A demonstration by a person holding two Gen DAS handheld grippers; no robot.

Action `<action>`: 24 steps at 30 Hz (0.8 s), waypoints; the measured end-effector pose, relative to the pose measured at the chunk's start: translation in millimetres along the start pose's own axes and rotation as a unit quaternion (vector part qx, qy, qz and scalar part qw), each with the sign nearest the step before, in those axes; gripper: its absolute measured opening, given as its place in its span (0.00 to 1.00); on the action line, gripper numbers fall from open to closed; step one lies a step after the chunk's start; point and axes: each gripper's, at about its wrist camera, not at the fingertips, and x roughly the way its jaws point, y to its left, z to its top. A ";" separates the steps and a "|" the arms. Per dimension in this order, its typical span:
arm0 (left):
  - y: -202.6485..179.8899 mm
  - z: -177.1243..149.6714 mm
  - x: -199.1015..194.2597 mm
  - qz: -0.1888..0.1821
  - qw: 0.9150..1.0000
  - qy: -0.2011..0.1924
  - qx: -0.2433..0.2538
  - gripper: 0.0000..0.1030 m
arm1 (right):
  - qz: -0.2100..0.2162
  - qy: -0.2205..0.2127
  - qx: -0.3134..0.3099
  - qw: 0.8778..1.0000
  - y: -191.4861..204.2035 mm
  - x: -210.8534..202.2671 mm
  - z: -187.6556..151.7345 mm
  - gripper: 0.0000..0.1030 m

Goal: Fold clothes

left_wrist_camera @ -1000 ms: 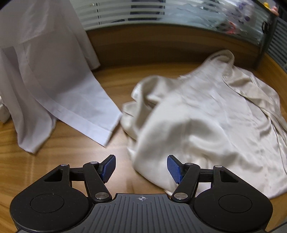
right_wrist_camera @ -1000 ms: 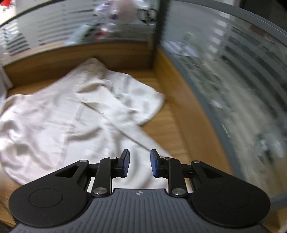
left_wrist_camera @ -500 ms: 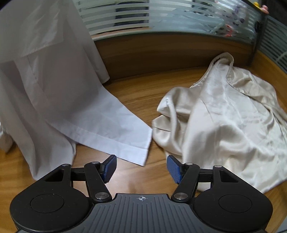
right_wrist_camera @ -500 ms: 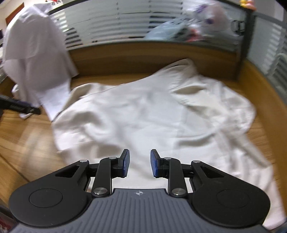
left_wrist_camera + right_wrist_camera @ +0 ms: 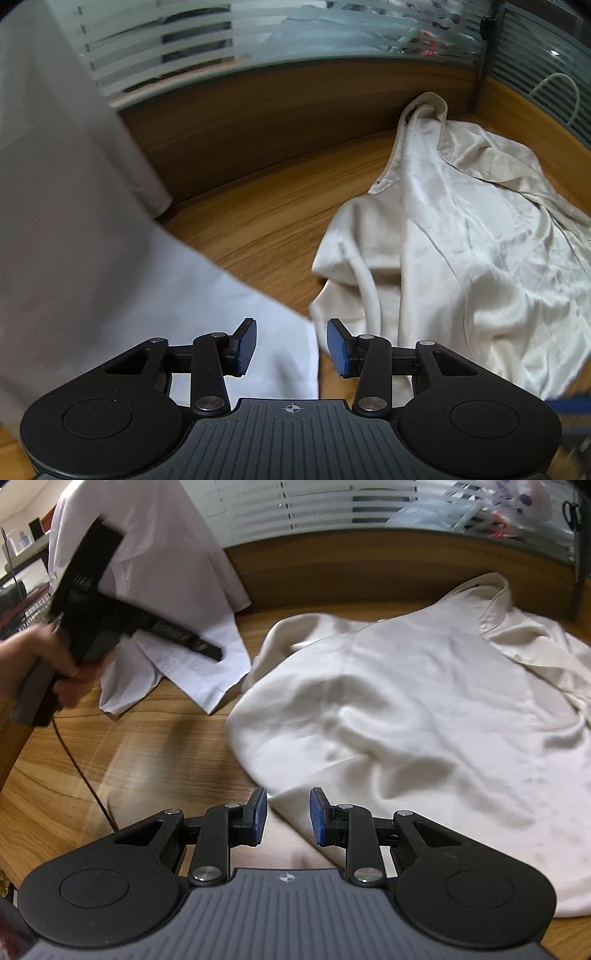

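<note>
Two grippers hover unloaded: left gripper (image 5: 291,347) closing over white shirt (image 5: 110,277), right gripper (image 5: 284,819) parted at cream shirt (image 5: 424,709) hem, risking wrong-garment pickup.

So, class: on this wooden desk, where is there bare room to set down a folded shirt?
Bare wood lies in the near-left area, bordered by the white shirt, the cream shirt and a thin black cable. A narrower strip runs between the shirts toward the back panel. The right side is crowded by the cream shirt.
</note>
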 end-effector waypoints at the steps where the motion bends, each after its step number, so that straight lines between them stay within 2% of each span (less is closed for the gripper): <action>1: -0.3 3.5 5.3 -0.008 1.000 0.002 0.003 0.44 | 0.000 0.005 0.000 1.000 4.3 6.9 0.5 0.28; 3: -2.7 9.1 16.1 -0.022 1.000 0.006 0.011 0.45 | -0.002 0.013 0.000 1.000 12.7 19.8 1.6 0.28; 5: -6.2 13.3 27.0 -0.036 0.999 0.014 0.020 0.45 | -0.013 0.015 -0.004 1.000 19.8 29.9 3.7 0.32; 8: -9.7 17.5 40.5 -0.051 0.998 0.023 0.022 0.52 | -0.040 0.010 -0.011 0.999 27.8 41.9 8.4 0.50; 15: -16.8 20.1 58.4 -0.084 0.996 0.041 0.010 0.50 | -0.081 0.024 -0.070 0.994 37.2 64.6 17.1 0.49; 16: -17.4 19.4 59.9 -0.085 0.995 0.044 0.008 0.49 | -0.084 0.028 -0.074 0.993 36.7 66.8 17.4 0.45; 17: -17.6 18.5 60.9 -0.089 0.995 0.047 0.006 0.43 | -0.087 0.032 -0.076 0.993 36.1 67.8 17.5 0.31; 18: -17.3 17.6 61.2 -0.096 0.994 0.049 0.003 0.26 | -0.088 0.035 -0.074 0.993 35.3 67.8 17.5 0.22; 19: -16.8 16.6 60.9 -0.101 0.994 0.050 -0.001 0.14 | -0.088 0.038 -0.071 0.993 34.5 67.7 17.3 0.07; 20: -15.8 16.0 58.1 -0.100 0.994 0.045 -0.003 0.04 | -0.087 0.039 -0.066 0.993 33.1 65.8 17.0 0.01; 24: -5.9 19.8 35.0 -0.080 0.997 0.006 -0.018 0.04 | -0.076 0.028 -0.044 0.996 31.6 48.4 18.3 0.00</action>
